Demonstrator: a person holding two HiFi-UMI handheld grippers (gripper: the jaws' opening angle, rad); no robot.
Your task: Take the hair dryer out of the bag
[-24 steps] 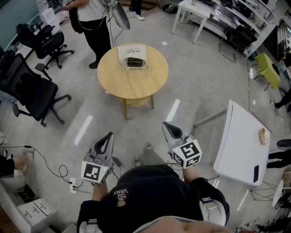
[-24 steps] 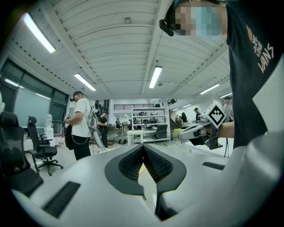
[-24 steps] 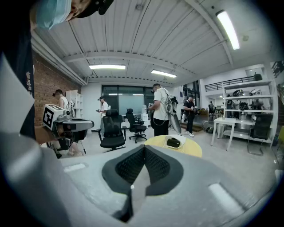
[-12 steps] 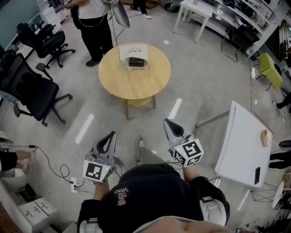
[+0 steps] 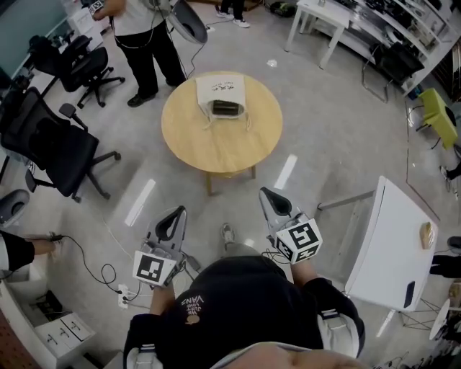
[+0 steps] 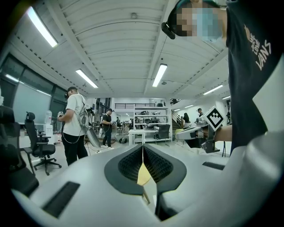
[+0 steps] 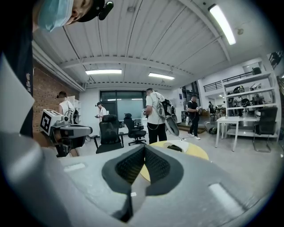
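Note:
A round wooden table (image 5: 220, 137) stands ahead of me on the grey floor. A white bag (image 5: 221, 89) lies flat on its far side, with a dark hair dryer (image 5: 226, 108) showing at its mouth. My left gripper (image 5: 175, 214) and right gripper (image 5: 265, 194) are held side by side in front of my body, well short of the table. Both are shut with nothing between their jaws. In the right gripper view the table (image 7: 197, 153) and the bag (image 7: 165, 145) show just past the shut jaws (image 7: 144, 148). The left gripper view shows its shut jaws (image 6: 143, 146).
Black office chairs (image 5: 50, 144) stand at the left. A person (image 5: 144, 36) stands behind the round table. A white table (image 5: 392, 245) is close on my right, white desks (image 5: 324, 21) at the back. Cables and a power strip (image 5: 122, 295) lie on the floor at my left.
The round table has come a little nearer and lower in the head view as I step towards it. Both grippers stay shut and keep their places before me.

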